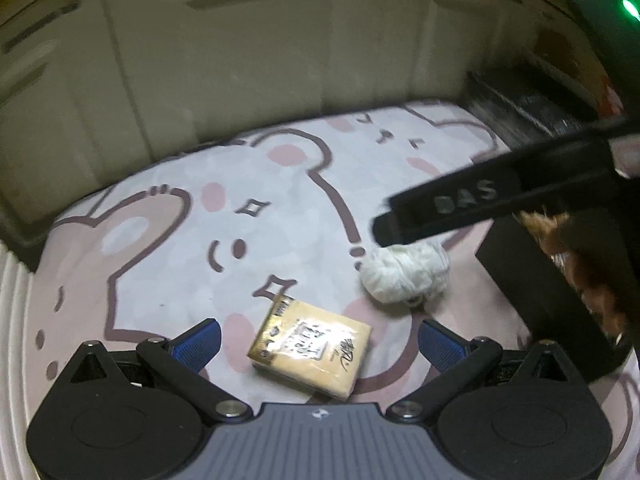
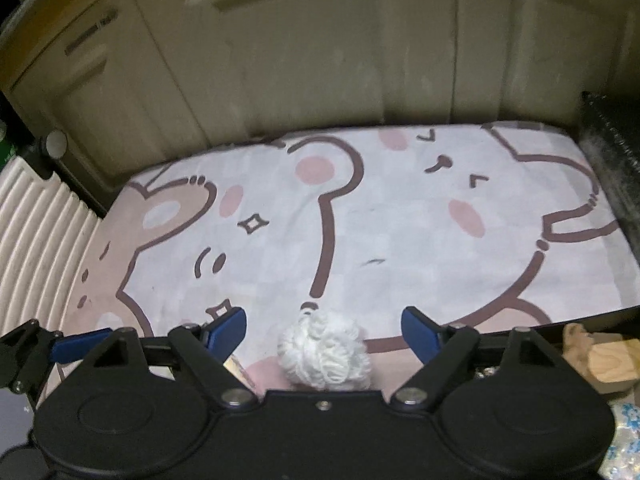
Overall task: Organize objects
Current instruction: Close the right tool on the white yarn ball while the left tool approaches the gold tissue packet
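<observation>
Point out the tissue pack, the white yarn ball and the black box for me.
tissue pack (image 1: 310, 350), left wrist view, middle of its printed top face
white yarn ball (image 2: 325, 354), right wrist view, centre of its looped strands
black box (image 1: 532, 292), left wrist view, its dark side wall

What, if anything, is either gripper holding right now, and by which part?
Nothing is held. The left gripper stands open around the tissue pack, and the right gripper stands open around the white yarn ball, pads apart from both.
</observation>
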Available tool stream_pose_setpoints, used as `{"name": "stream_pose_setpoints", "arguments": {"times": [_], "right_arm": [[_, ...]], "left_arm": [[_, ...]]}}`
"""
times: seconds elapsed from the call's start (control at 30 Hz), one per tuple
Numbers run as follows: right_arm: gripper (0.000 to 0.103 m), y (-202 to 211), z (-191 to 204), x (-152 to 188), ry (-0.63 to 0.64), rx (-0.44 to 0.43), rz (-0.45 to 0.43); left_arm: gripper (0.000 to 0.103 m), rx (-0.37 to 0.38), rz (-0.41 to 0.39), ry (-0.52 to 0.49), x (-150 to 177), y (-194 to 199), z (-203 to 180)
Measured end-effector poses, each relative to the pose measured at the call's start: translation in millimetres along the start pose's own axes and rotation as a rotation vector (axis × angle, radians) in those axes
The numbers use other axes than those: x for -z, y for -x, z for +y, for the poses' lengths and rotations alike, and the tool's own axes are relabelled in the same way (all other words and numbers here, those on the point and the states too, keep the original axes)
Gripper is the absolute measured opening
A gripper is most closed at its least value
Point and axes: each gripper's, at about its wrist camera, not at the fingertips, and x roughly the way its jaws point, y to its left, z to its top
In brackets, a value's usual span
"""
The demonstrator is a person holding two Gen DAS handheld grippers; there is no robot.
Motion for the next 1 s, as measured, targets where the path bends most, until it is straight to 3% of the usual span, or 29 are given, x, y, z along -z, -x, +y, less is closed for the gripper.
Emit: {"name": "stream_pose_setpoints", "arguments": {"times": [0.27,0.43,0.5,0.63,0.8,1.0], "right_arm": [[0.089,-31.1,7.0,5.5,0.002,0.047,0.078],[0.092,-45.4,18.4,10.7,0.073,0.083,0.119],[0.089,-49.5,19.8,12.7,0.091,0.097,0.142],[0.061,-54.7,17.9,12.9,0.108,0.108,0.186],[0.056,-49.9,19.2,9.9,0.1,0.094,0.178],[0.055,-44.2,24.5,8.8,0.11,0.083,0.165]], "left_arm": [[0.103,0.037,0.022,-0.115,8.0,-17.1,-6.7],[0.103,0.055,0.024,-0.17,9.6,-25.6,-8.9],[0.103,0.056,0.03,-0.179,9.8,-29.4,-9.3],[0.103,0.063,0.05,-0.179,9.9,-36.2,-9.1],[0.103,0.113,0.075,-0.173,12.0,-36.2,-8.2],[0.103,0.281,0.093,-0.075,9.9,-27.0,-2.1]]}}
